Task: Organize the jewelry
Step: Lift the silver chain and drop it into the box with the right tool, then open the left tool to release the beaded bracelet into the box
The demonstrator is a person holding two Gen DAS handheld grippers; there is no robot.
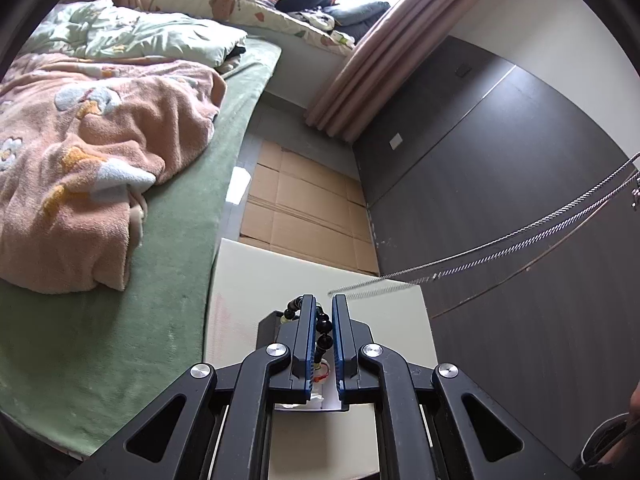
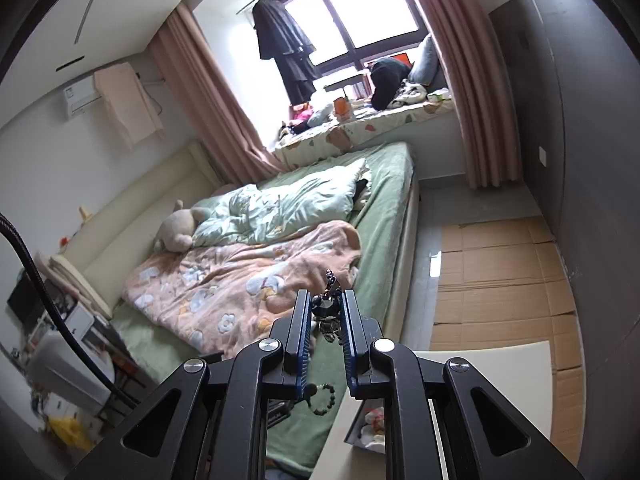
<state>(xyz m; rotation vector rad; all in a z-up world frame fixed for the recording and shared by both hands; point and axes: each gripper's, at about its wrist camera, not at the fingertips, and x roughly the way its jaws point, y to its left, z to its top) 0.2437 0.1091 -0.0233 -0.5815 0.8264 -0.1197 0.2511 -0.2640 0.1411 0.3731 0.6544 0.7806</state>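
**Both claws clamp jewelry above a bedside table**

The left gripper (image 1: 323, 312) holds a black bead bracelet (image 1: 323, 330) between its blue-padded fingers, the jaws drawn close with the beads pinched near the tips and a loop of the strand curling out past the left finger. Below it sits a dark jewelry box (image 1: 269, 326) on the cream tabletop (image 1: 256, 276), near the table's far edge; small pale and red items show inside the box between the fingers. A silver twisted chain (image 1: 500, 240) runs in two strands from the tabletop's far right corner up toward the right edge of the left wrist view.

The right gripper (image 2: 326, 312) is closed on a dark faceted pendant (image 2: 325, 306), with the chain's clasp end poking up past the fingertips. Beneath its jaws a green bead bracelet (image 2: 325, 398) lies just off the table's left edge, beside an open compartment (image 2: 372, 424) with small trinkets.

Beyond the table lie a green bed (image 1: 168, 320) with a pink blanket (image 2: 240, 284), flattened cardboard (image 1: 304, 204) on the floor, and pink curtains (image 2: 476, 92) framing the window (image 2: 348, 12).
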